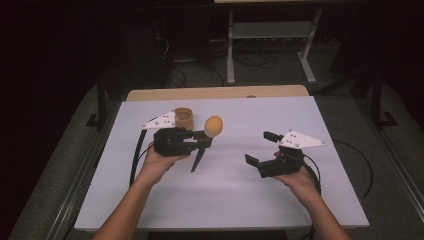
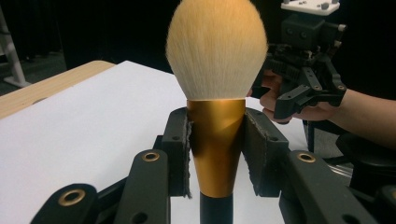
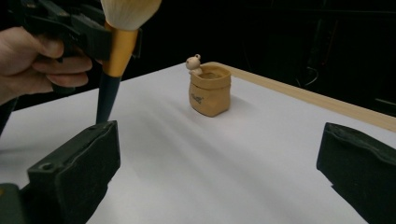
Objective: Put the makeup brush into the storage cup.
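Note:
A makeup brush [image 1: 212, 128] with a tan bristle head, gold ferrule and dark handle is clamped in my left gripper [image 1: 199, 139], which is shut on the ferrule [image 2: 217, 144]. The brush stands bristles-up, and its handle tip [image 1: 195, 164] points down at the white table. My right gripper [image 1: 260, 148] hovers to the right of it, jaws wide apart with nothing between them [image 3: 224, 158]. A small tan pouch-shaped pot [image 3: 210, 91] with a little figure on its rim stands on the table behind the left gripper [image 1: 183, 117].
The white table top [image 1: 240, 190] has a wooden strip [image 1: 215, 93] along its far edge. Cables trail from both grippers. Dark floor and a metal stand [image 1: 270, 45] lie beyond the table.

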`<state>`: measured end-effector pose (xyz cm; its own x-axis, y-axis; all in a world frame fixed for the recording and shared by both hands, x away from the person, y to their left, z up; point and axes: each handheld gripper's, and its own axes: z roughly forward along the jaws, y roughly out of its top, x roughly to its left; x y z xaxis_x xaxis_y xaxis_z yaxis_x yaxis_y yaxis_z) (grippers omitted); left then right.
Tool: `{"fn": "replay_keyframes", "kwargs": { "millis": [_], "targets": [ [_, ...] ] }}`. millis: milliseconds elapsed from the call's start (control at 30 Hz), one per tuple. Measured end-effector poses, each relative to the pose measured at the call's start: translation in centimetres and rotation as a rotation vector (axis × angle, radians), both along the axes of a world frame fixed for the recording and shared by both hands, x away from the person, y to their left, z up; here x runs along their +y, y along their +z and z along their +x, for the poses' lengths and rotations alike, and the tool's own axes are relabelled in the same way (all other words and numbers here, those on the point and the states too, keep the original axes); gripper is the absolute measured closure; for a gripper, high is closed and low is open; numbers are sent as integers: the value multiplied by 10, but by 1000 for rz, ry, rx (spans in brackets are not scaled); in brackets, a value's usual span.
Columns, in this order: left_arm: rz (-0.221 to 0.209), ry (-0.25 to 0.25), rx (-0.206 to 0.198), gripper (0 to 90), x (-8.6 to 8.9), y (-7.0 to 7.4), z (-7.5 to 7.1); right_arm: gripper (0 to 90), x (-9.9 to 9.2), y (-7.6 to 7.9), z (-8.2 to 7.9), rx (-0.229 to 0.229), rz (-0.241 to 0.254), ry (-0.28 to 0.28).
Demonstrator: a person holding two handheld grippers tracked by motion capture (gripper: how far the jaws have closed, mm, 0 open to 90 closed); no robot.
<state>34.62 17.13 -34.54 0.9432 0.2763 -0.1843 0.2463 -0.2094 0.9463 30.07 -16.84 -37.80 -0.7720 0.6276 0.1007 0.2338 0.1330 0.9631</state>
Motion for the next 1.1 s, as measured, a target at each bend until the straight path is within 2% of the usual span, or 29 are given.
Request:
{"fn": "replay_keyframes", "kwargs": {
  "millis": [633,900,1000,1100],
  "targets": [
    [-9,3,-17,640,-8,-2,-2,0,42,4,16,10,24,98],
    [-5,-3,-9,640,-14,-8,-1,0,50,-7,16,67,36,140],
    [-17,1,-7,640,-15,-8,-1,0,52,-11,16,77,21,148],
    [-25,3,-5,640,-15,-9,-2,0,55,-11,16,81,35,150]
  ]
}}
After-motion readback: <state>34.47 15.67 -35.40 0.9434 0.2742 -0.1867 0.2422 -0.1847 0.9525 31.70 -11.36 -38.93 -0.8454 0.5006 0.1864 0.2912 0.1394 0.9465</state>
